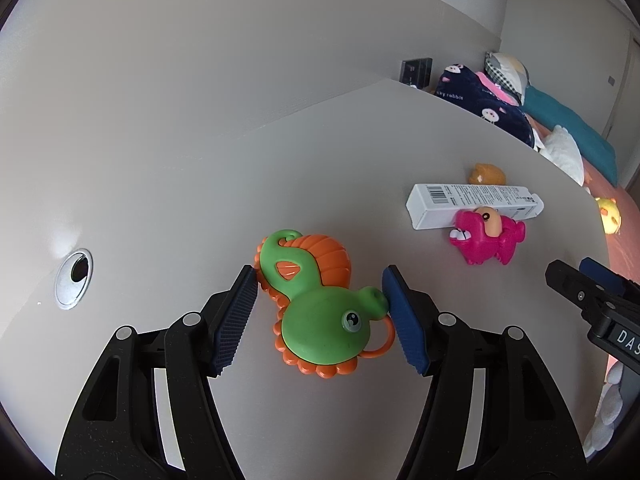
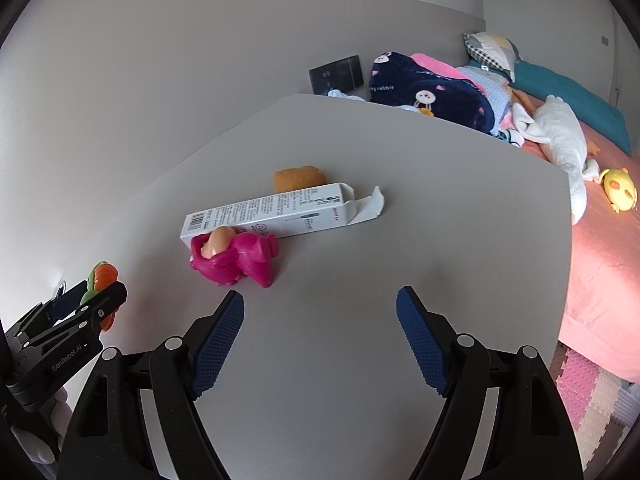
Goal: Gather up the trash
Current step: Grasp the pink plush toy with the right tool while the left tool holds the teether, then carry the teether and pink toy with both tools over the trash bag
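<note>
A smooth grey table (image 2: 400,200) carries a green-and-orange plastic seahorse toy (image 1: 316,304) and a magenta plastic dinosaur toy (image 2: 236,260). Behind the dinosaur lies a long white cardboard box (image 2: 272,210), end flap open, and beyond that a small orange toy (image 2: 299,178).

toys on table: 3 (image 1: 320,308) | cardboard box: 1 (image 2: 264,212) | hand-held grippers: 2 (image 2: 320,336)

Sitting flush in the grey surface (image 2: 360,152) at left of the left wrist view: a silver cable grommet (image 1: 74,278). Lying bunched on the pink bed (image 2: 600,280) at upper right: navy rabbit blanket (image 2: 432,96), checked pillow (image 2: 492,50), white plush (image 2: 560,136), yellow toy (image 2: 620,190). Standing behind the surface's far edge: black box (image 2: 336,74). Showing at lower right: pink-and-cream foam mat (image 2: 588,392).
</note>
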Action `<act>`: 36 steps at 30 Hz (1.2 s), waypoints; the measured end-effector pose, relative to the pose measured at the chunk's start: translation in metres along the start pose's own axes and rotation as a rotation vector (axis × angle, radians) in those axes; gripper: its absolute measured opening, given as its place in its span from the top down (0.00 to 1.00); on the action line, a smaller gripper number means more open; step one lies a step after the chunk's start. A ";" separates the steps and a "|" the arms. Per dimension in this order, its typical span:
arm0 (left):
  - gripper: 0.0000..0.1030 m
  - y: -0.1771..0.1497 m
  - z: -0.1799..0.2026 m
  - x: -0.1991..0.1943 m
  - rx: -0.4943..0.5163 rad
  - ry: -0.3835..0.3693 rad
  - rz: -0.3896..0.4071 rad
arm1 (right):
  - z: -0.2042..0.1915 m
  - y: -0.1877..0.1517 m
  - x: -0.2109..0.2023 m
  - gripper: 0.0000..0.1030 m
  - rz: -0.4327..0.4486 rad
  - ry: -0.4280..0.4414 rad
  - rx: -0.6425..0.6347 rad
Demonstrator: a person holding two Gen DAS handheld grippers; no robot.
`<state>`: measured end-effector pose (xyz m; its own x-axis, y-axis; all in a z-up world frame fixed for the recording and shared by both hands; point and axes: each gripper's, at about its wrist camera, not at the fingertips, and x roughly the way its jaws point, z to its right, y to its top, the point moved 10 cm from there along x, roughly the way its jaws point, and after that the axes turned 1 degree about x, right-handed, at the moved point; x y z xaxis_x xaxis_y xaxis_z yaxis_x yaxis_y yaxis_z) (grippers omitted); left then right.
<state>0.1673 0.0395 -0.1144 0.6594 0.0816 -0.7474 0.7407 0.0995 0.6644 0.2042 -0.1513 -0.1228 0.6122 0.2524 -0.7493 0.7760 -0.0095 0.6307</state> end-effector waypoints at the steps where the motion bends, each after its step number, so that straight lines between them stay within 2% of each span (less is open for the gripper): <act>1: 0.39 0.001 -0.004 -0.001 -0.004 0.003 0.004 | -0.005 0.000 0.003 0.23 -0.007 0.008 -0.002; 12: 0.39 0.011 -0.022 0.004 -0.027 0.011 0.007 | -0.039 0.012 0.031 0.23 -0.035 0.060 0.001; 23: 0.39 0.011 -0.029 0.011 -0.038 0.022 -0.005 | -0.051 0.019 0.055 0.23 -0.044 0.053 0.000; 25: 0.39 0.012 -0.028 0.013 -0.037 0.022 -0.007 | -0.051 0.020 0.056 0.23 -0.031 0.046 -0.007; 27: 0.39 0.011 -0.029 0.012 -0.038 0.021 -0.007 | -0.052 0.019 0.055 0.31 -0.028 0.045 -0.020; 36: 0.39 0.010 -0.022 0.009 -0.024 0.012 -0.007 | -0.041 0.018 0.038 0.31 -0.020 0.038 -0.012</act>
<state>0.1780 0.0636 -0.1142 0.6527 0.0924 -0.7520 0.7418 0.1241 0.6591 0.2350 -0.1025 -0.1317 0.5906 0.2889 -0.7535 0.7857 0.0069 0.6185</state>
